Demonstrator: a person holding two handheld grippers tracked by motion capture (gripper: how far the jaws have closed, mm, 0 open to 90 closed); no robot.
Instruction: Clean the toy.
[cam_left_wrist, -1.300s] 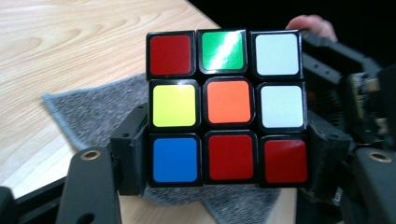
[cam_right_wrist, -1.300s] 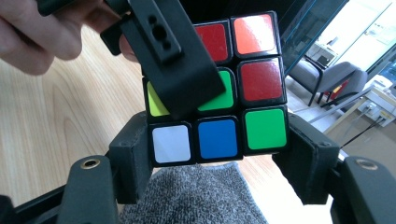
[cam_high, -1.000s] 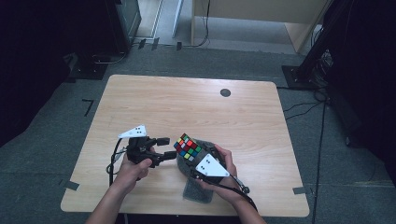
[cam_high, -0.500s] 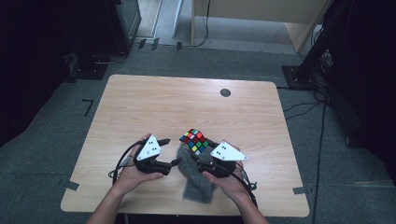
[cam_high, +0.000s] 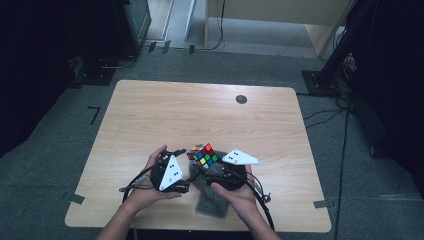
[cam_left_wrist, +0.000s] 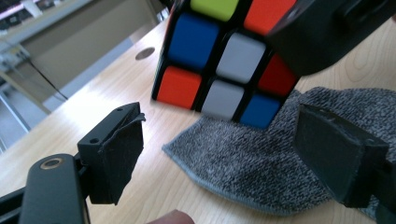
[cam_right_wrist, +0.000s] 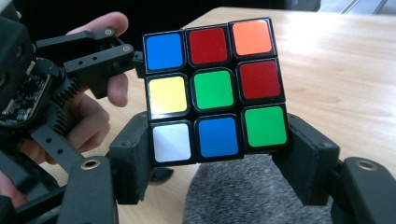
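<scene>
right claw (cam_right_wrist: 219, 154) clamps Rubik's cube (cam_right_wrist: 212, 91) by its bottom layer, above grey cloth (cam_left_wrist: 285, 168) on tabletop (cam_high: 150, 120) | left claw (cam_left_wrist: 224, 154) just beside cube, jaws just opening, nothing gripped between them

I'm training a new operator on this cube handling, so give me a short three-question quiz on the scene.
1. True or false: the right tool grips the puzzle cube by its bottom layer.
2. What lies on the table under the cube? A) grey cloth B) metal tray C) sheet of paper
3. Fill in: the middle sticker on the cube face seen in the right gripper view is ____.

Key: 1 true; 2 A, the grey cloth; 3 green.
</scene>
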